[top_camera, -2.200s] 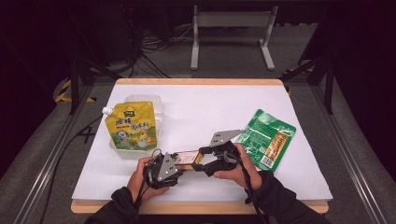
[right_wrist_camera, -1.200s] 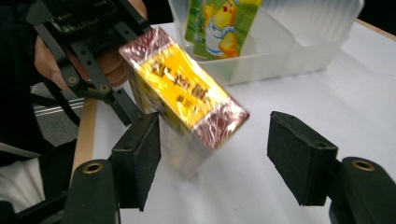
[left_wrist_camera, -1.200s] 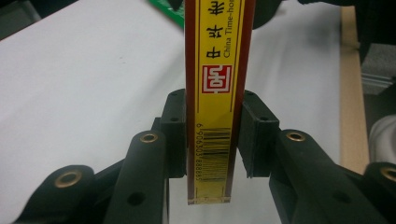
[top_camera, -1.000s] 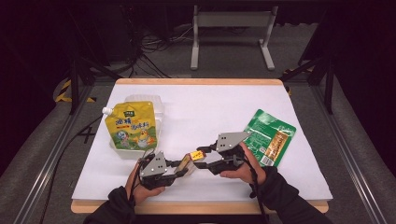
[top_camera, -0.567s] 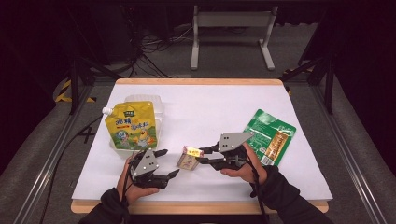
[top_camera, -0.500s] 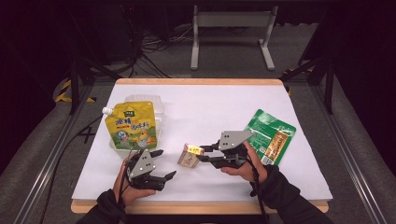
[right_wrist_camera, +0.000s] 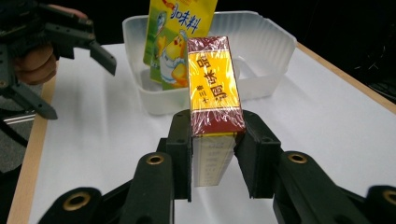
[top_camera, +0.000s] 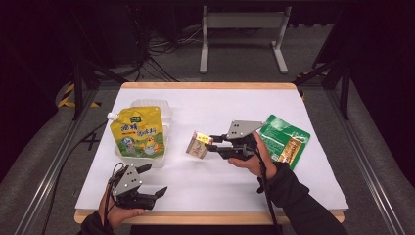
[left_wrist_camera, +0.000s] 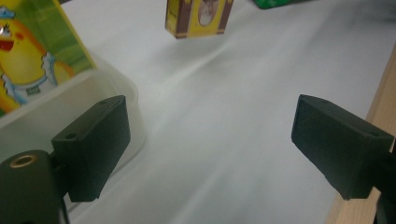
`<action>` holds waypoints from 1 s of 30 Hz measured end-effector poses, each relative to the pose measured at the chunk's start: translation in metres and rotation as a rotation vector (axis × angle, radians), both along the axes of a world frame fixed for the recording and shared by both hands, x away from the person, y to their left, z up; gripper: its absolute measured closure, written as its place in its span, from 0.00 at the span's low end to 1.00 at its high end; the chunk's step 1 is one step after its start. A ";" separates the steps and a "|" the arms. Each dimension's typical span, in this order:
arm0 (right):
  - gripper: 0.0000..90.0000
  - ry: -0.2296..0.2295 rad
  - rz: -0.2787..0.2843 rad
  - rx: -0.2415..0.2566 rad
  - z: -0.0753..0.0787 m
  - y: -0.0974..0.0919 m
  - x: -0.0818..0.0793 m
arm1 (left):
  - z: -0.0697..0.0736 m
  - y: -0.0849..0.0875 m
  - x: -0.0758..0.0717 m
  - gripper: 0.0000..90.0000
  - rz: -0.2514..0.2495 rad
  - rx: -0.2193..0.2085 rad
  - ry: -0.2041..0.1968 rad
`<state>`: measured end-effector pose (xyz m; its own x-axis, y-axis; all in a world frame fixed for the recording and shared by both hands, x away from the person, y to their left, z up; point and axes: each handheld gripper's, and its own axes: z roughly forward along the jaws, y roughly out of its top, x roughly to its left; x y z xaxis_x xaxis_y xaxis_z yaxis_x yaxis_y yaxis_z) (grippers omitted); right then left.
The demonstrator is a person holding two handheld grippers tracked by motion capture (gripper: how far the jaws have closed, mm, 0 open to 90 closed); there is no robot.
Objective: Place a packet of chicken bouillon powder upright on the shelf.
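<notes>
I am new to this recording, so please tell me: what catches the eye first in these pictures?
First, the small yellow box, clamped in the right hand-held gripper and lifted over the middle of the table. Next, the bright yellow pouch standing in a clear plastic tub at the left. The left hand-held gripper hangs open near the front edge.

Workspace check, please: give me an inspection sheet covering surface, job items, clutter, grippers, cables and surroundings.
Surface: white table top, wooden front edge.
Job's things: small box lifted off the top; clear tub with yellow pouch leaning in it.
Clutter: green packet lying flat at right.
Grippers: right gripper clamped on the box; left gripper with jaws just opened, nothing between them.
Cables: one trails along the right forearm.
Surroundings: dark floor, cables, metal stand behind.
</notes>
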<state>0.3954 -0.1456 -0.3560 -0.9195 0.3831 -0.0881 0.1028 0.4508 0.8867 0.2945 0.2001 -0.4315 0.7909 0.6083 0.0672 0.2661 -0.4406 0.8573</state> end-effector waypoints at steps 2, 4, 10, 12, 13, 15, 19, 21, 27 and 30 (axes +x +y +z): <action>0.76 -0.003 -0.009 0.006 0.002 0.003 0.006 | -0.004 0.003 -0.002 0.13 0.001 0.010 0.016; 0.76 -0.007 -0.014 0.007 0.005 0.007 0.012 | -0.005 0.006 -0.003 0.12 0.010 0.013 0.022; 0.76 0.007 -0.027 0.022 0.008 0.021 0.029 | -0.004 0.015 -0.007 0.12 0.030 0.006 0.014; 0.76 0.008 -0.030 0.021 0.008 0.023 0.032 | -0.004 0.016 -0.007 0.12 0.037 -0.001 0.018; 0.76 0.003 -0.033 0.018 0.008 0.027 0.035 | -0.004 0.018 -0.007 0.12 0.041 -0.007 0.018; 0.76 -0.002 -0.033 0.013 0.009 0.035 0.041 | -0.005 0.019 -0.007 0.11 0.047 -0.005 0.014; 0.76 0.005 -0.044 0.042 0.010 0.047 0.054 | -0.008 0.020 -0.005 0.11 0.051 0.005 0.022; 0.76 0.020 -0.035 0.062 0.010 0.052 0.060 | -0.008 0.020 -0.004 0.11 0.040 0.003 0.024; 0.76 0.028 -0.041 0.069 0.010 0.068 0.072 | -0.009 0.019 -0.005 0.11 0.033 0.016 0.022; 0.76 0.034 -0.036 0.067 0.009 0.077 0.076 | -0.009 0.019 -0.005 0.11 0.028 0.016 0.023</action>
